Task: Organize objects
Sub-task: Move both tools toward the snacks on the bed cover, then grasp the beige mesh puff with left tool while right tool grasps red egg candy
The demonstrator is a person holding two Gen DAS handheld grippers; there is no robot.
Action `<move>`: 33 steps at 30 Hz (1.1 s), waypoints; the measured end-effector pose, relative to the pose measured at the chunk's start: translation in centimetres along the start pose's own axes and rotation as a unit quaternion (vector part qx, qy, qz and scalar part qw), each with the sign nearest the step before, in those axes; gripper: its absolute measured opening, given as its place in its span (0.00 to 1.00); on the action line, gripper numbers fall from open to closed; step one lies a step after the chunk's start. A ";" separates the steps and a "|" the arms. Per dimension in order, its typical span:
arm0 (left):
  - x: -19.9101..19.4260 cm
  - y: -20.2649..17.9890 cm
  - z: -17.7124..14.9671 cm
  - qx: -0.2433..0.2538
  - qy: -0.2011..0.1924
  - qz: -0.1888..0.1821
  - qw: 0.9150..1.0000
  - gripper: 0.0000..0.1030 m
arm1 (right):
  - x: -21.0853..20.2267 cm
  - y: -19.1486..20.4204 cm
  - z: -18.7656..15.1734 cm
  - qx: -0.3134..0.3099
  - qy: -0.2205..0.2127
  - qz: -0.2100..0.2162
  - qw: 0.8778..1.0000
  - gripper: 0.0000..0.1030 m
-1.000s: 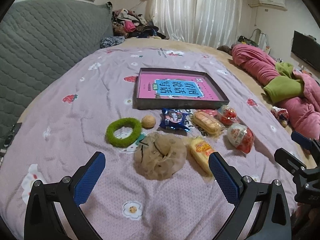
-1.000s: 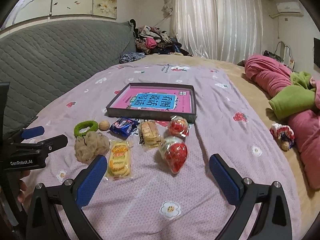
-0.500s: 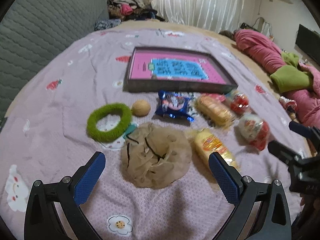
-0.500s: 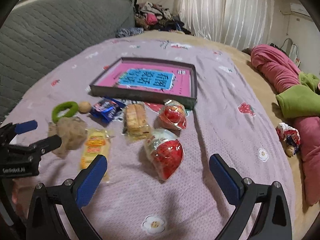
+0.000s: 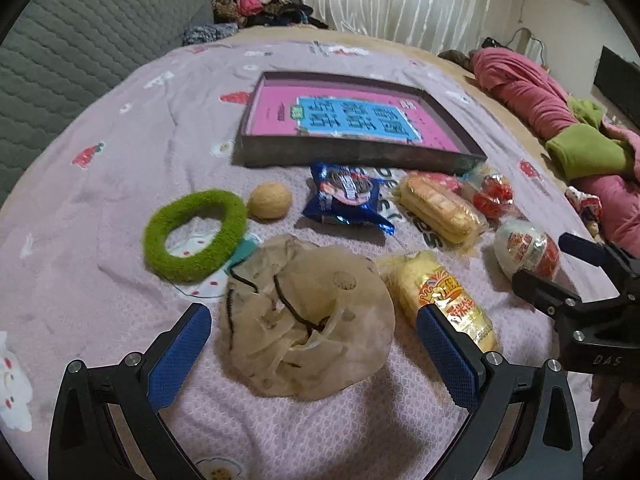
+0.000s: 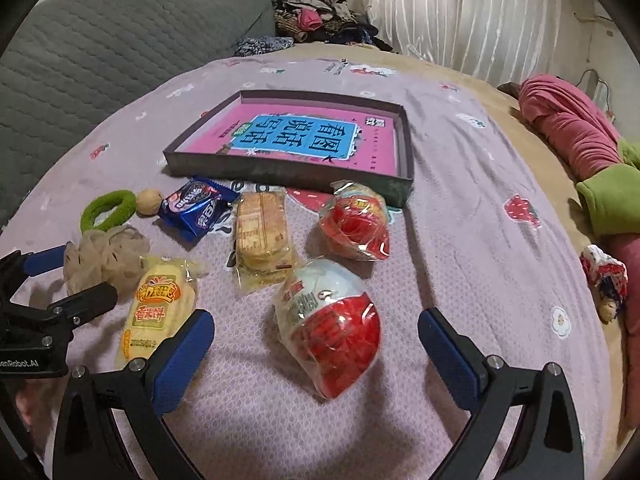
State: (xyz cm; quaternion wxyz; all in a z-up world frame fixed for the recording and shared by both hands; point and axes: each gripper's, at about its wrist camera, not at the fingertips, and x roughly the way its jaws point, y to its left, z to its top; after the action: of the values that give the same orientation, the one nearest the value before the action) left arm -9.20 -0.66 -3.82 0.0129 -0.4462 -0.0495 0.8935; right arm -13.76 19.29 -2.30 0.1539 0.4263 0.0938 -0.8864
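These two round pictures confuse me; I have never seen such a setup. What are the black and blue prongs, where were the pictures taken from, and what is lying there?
No robot is here: a person holds a hand tool with two jaws in each hand. Each tool carries a wide-angle camera that looks along its blue pads, hence the round, bent pictures.

One picture is from the left gripper, the other from the right gripper. Both stand open and hold nothing.

On the bedspread lie a shallow box with a pink book inside, a green ring, a small tan ball, a beige mesh puff, a blue snack packet, a cracker packet, a yellow snack packet and two red-and-white wrapped eggs. The puff lies between the left jaws; the nearer egg lies between the right ones.
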 end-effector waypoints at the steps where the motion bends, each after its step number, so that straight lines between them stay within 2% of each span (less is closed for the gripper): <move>1: 0.2 0.1 -0.1 -0.002 0.002 -0.002 1.000 0.94 | 0.3 0.0 0.0 -0.001 0.002 -0.004 1.000 1.00; 3: 0.7 0.4 -0.2 -0.014 0.003 -0.016 1.000 0.88 | 0.8 0.0 0.1 -0.003 0.002 -0.012 1.000 0.99; 5: 1.1 0.7 -0.2 -0.020 0.004 -0.030 0.999 0.75 | 1.1 -0.2 0.2 0.001 0.002 -0.014 1.000 0.98; 7: 1.3 0.7 -0.3 -0.018 0.005 -0.023 1.000 0.66 | 1.3 -0.3 0.2 0.004 0.001 -0.010 1.000 0.90; 8: 1.4 0.7 -0.3 -0.018 0.005 -0.022 1.000 0.65 | 1.5 -0.3 0.2 0.002 0.003 -0.008 1.000 0.89; 9: 1.5 0.7 -0.3 -0.018 0.008 -0.028 0.999 0.64 | 1.6 -0.2 0.2 0.000 0.005 -0.011 1.000 0.85; 11: 1.4 0.8 -0.2 -0.018 0.003 -0.030 0.999 0.53 | 1.9 0.0 0.1 -0.006 0.008 -0.013 1.000 0.77; 13: 1.4 0.7 -0.1 -0.015 0.002 -0.031 0.999 0.48 | 2.1 0.3 0.1 -0.010 0.008 -0.009 1.000 0.65; 15: 1.6 0.8 -0.1 -0.017 0.005 -0.034 0.999 0.42 | 2.3 0.4 -0.1 -0.011 0.010 -0.002 1.000 0.59; 17: 1.6 0.9 -0.2 -0.020 0.004 -0.043 0.999 0.33 | 2.4 0.4 -0.2 -0.013 0.010 0.001 1.000 0.58; 20: 1.7 0.9 -0.3 -0.014 0.001 -0.039 0.999 0.26 | 2.3 0.1 -0.3 -0.004 0.009 0.014 1.000 0.56; 24: 1.4 0.6 -0.3 -0.006 -0.006 -0.029 1.000 0.20 | 2.0 -0.4 -0.3 0.008 0.011 0.039 0.999 0.52; 33: 0.3 0.7 0.1 -0.016 -0.015 -0.027 0.999 0.19 | 0.0 0.0 0.0 0.008 -0.008 0.057 0.998 0.52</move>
State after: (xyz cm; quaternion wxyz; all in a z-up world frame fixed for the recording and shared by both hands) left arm -9.39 -1.36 -4.07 0.0289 -0.4315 -0.0754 0.8985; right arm -13.74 19.27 -2.25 0.2017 0.4255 0.0609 -0.8801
